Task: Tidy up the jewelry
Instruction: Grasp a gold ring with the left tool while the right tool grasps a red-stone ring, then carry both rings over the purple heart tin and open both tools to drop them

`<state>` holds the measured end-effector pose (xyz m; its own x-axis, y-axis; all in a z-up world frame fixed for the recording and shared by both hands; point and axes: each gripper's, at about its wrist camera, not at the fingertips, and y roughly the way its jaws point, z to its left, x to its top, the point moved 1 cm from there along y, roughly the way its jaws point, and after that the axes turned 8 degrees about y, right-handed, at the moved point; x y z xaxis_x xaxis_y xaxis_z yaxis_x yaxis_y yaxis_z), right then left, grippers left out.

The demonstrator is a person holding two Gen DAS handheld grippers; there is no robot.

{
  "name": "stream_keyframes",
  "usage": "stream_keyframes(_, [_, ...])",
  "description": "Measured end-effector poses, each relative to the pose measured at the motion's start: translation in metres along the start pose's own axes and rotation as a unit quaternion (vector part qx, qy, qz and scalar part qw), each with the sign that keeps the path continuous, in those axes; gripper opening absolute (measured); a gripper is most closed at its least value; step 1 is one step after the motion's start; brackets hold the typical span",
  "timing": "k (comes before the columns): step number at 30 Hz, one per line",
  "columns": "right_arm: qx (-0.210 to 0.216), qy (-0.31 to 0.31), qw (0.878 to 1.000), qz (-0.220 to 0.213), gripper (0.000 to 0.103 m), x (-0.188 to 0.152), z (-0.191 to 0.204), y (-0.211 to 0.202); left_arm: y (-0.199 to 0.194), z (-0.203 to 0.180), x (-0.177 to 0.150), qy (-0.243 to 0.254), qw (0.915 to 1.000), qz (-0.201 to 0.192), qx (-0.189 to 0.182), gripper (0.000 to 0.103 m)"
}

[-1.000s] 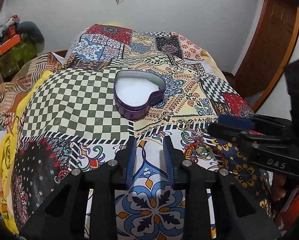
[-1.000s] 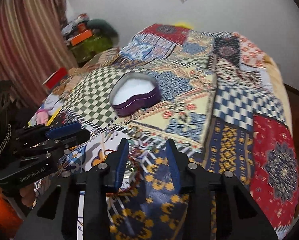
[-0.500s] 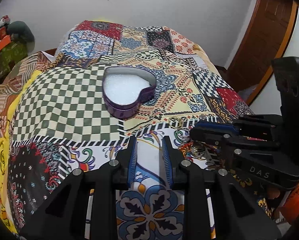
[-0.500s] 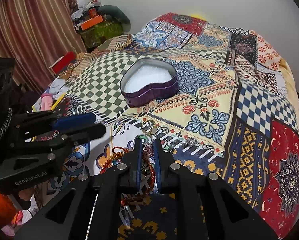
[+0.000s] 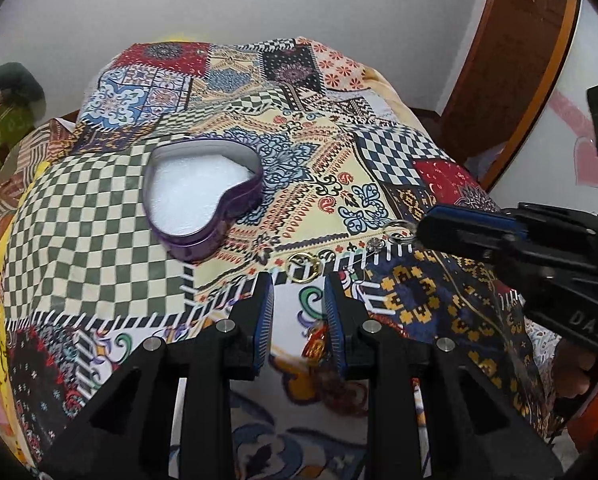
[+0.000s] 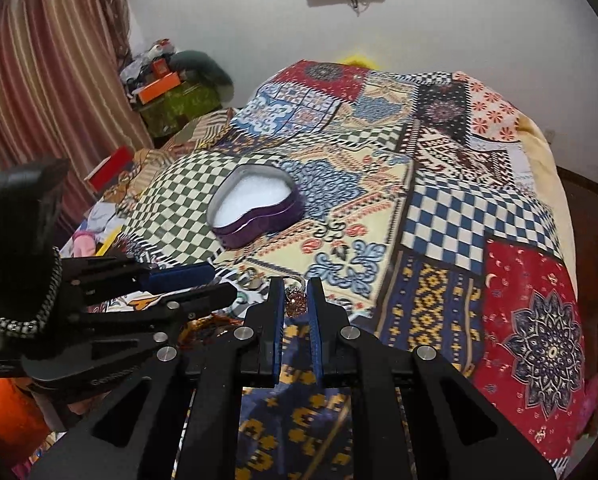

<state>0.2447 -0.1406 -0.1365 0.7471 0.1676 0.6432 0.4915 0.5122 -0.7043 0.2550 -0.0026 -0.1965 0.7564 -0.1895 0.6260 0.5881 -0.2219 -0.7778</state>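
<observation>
The right gripper (image 6: 296,307) is clamped on what looks like a ring (image 6: 295,300); the left gripper (image 5: 299,312) stands apart, empty. Ahead, the heart tin (image 6: 255,216) holds nothing yet.

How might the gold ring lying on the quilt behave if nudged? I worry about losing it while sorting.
The gold ring is a thin hoop lying flat, so a push would probably slide it rather than roll it. It looks light and smooth, so it may slip from the pads. The soft patchwork quilt could let it sink into a fold.
</observation>
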Motion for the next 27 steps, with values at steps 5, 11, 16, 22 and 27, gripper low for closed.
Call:
stream_keyframes(5, [0.002,0.008,1.000,-0.003,0.010,0.000,-0.007,-0.002,0.010,-0.002,0.005,0.007,0.9999,0.008,0.001,0.026])
stream_keyframes(11, [0.006,0.015,1.000,-0.007,0.010,0.000,-0.010,-0.002,0.018,0.001,0.008,0.002,0.9999,0.014,-0.005,0.026])
stream_keyframes(16, [0.006,0.017,1.000,-0.012,0.010,0.001,-0.010,-0.005,0.018,0.000,0.008,0.008,0.9999,0.008,-0.006,0.020])
stream_keyframes(22, [0.002,0.018,1.000,-0.021,0.010,0.006,-0.008,-0.011,0.004,0.003,0.006,0.000,0.9999,-0.011,-0.002,0.020])
stream_keyframes(27, [-0.002,0.013,0.999,-0.031,0.010,0.015,-0.001,-0.016,-0.019,0.011,0.008,-0.009,0.9992,-0.037,0.010,0.020])
